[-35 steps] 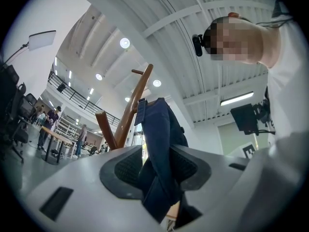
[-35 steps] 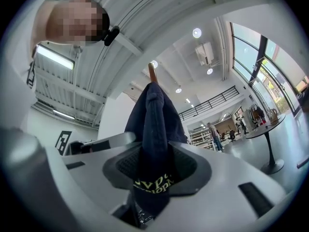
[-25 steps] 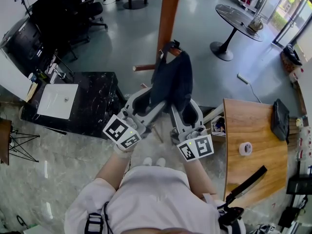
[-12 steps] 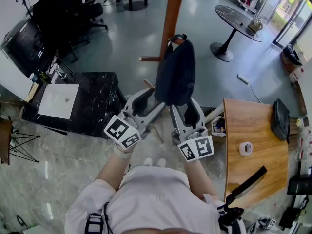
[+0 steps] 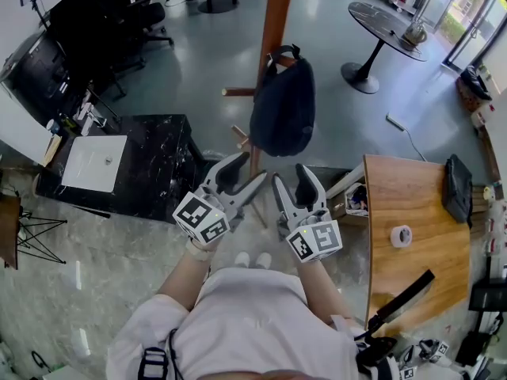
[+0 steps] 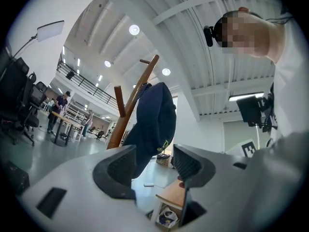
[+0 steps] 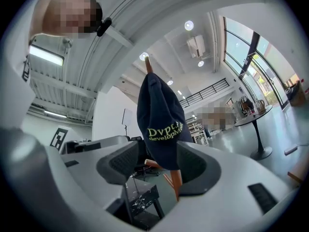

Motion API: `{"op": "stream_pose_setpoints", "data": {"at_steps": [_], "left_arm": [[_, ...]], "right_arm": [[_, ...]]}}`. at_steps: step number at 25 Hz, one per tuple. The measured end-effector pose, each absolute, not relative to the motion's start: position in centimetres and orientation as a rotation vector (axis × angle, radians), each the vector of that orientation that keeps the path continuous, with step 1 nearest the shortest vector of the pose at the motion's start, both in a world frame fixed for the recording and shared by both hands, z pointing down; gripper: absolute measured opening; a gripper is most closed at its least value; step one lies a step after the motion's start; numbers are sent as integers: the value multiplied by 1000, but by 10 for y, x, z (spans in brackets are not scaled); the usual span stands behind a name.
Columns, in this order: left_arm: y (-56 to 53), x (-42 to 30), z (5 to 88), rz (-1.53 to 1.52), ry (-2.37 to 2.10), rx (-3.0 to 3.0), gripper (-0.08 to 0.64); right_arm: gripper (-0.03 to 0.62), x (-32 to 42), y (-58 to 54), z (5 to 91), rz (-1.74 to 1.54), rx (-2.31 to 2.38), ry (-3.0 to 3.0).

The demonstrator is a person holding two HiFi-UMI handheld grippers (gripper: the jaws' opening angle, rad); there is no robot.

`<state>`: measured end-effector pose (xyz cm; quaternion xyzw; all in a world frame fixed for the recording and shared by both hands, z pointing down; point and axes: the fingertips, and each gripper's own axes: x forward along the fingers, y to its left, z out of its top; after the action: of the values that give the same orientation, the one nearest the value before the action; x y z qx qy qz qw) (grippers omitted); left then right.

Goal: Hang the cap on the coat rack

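Observation:
A dark navy cap (image 5: pixel 283 109) with yellow-green lettering hangs by its back strap from a peg of the wooden coat rack (image 5: pixel 276 14). Both grippers sit just below it, clear of the cloth. My left gripper (image 5: pixel 244 172) stands open, with nothing between its pads. My right gripper (image 5: pixel 293 179) is open too and holds nothing. In the left gripper view the cap (image 6: pixel 153 124) hangs beyond the jaws (image 6: pixel 153 166), against the slanted rack pole (image 6: pixel 135 98). In the right gripper view the cap (image 7: pixel 159 124) hangs past the open jaws (image 7: pixel 154 166), the rack's tip (image 7: pixel 147 64) above it.
A black marble table (image 5: pixel 150 172) with a white sheet (image 5: pixel 93 163) stands at the left. At the right is a wooden table (image 5: pixel 404 275) with a tape roll (image 5: pixel 401 237). A round black table (image 5: pixel 388 26) and office chairs (image 5: pixel 119 14) stand farther off.
Both grippers have opened, let go of the cap and drawn back toward the person. The cap now hangs free on the rack peg, a little higher in view.

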<state>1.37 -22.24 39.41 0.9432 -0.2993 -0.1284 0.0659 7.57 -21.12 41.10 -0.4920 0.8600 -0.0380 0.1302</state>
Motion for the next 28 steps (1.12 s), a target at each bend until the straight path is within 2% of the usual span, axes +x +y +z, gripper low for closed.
{"op": "stream_pose_setpoints", "data": {"at_steps": [18, 28], "left_arm": [[-204, 9, 481, -279, -887, 2667, 224], [-203, 6, 498, -248, -883, 2640, 222]], "right_arm": [[233, 59, -201, 491, -339, -1433, 2596], [233, 55, -201, 508, -391, -1440, 2599]]}}
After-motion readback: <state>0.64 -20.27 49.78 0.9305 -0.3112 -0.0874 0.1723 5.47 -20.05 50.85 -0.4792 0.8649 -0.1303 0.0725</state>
